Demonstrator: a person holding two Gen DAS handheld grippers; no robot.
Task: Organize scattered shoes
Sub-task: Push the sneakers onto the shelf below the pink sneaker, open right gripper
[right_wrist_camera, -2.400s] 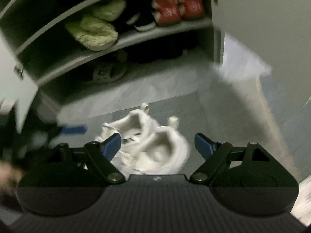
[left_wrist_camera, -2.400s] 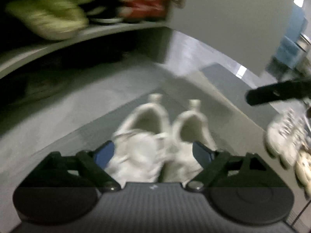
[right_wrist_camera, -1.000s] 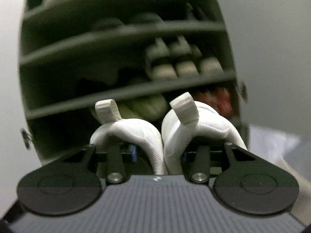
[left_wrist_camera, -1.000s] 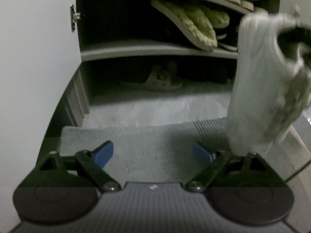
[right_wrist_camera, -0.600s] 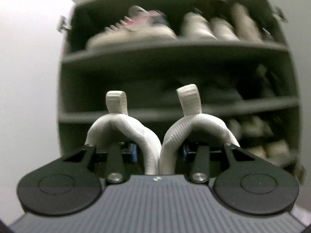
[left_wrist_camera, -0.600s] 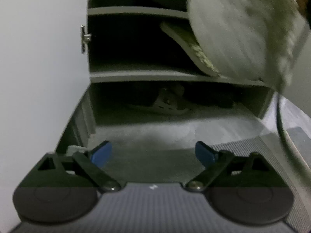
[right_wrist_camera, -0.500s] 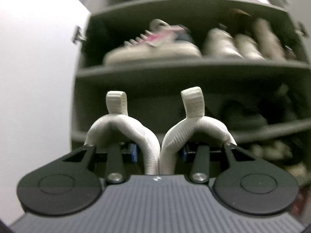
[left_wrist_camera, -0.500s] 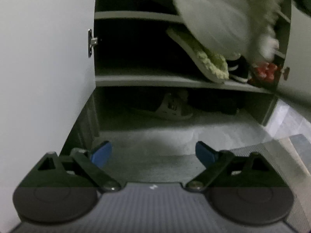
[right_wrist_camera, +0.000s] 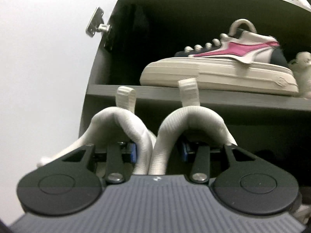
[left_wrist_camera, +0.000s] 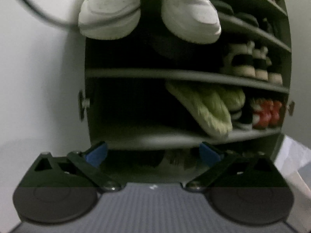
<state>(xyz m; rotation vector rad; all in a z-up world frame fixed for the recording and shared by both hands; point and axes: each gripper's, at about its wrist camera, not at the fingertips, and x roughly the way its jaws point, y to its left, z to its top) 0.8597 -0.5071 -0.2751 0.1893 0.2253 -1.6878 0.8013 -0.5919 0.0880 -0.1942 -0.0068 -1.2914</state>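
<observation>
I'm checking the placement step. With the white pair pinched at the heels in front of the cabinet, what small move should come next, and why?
Probably push the right gripper forward, sliding the white sneakers onto the shelf below the pink-striped sneaker. That bay looks dark and free at its left; the pair hangs level with it.

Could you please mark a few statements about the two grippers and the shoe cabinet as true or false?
1. The right gripper pinches the inner collars of a pair of white sneakers. True.
2. The left gripper holds a shoe. False: its jaws are opening with nothing between them.
3. A white high-top sneaker with a pink stripe lies on the floor. False: it stands on a grey cabinet shelf.
4. Green fuzzy slippers sit on a shelf beside red shoes. True.
</observation>
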